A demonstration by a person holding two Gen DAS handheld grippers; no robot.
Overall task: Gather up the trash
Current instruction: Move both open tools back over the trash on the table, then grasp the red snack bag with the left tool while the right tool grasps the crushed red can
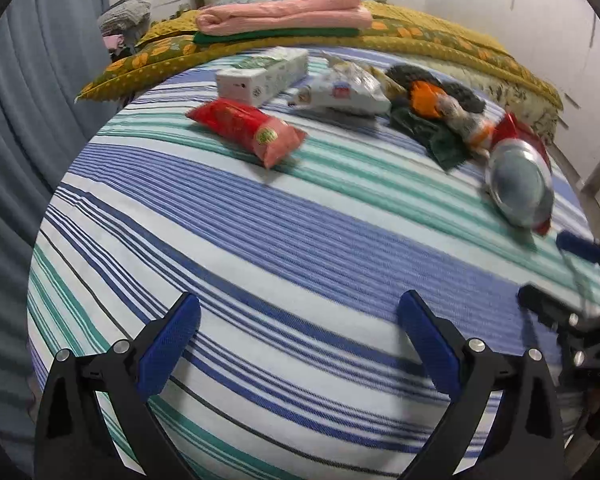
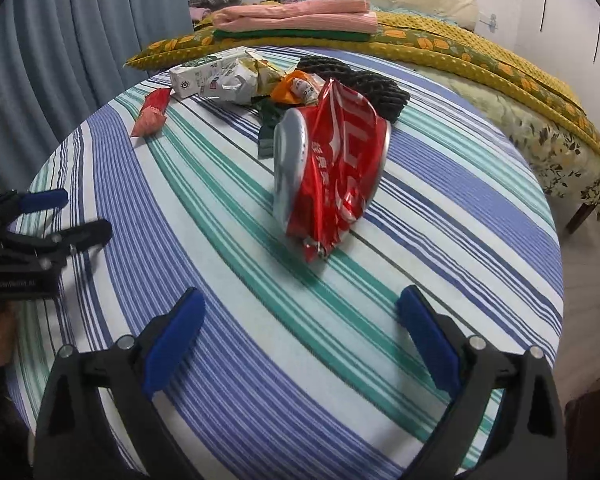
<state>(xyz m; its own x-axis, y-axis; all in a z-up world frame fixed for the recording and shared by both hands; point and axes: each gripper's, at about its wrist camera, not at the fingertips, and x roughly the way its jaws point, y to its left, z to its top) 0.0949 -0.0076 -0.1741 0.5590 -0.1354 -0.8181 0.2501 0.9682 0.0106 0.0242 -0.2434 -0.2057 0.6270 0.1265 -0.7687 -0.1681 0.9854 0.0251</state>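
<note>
Right gripper [image 2: 300,312]: jaws spread, empty; should straddle crushed red can [image 2: 332,168] across its flattened width. Left gripper [image 1: 299,316]: likewise agape.

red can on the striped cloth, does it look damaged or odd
Yes. The red can is crushed: its side is creased and folded in, and it lies tilted on the striped cloth, apart from the other wrappers. Both grippers' jaws stand open, short of it.
</note>
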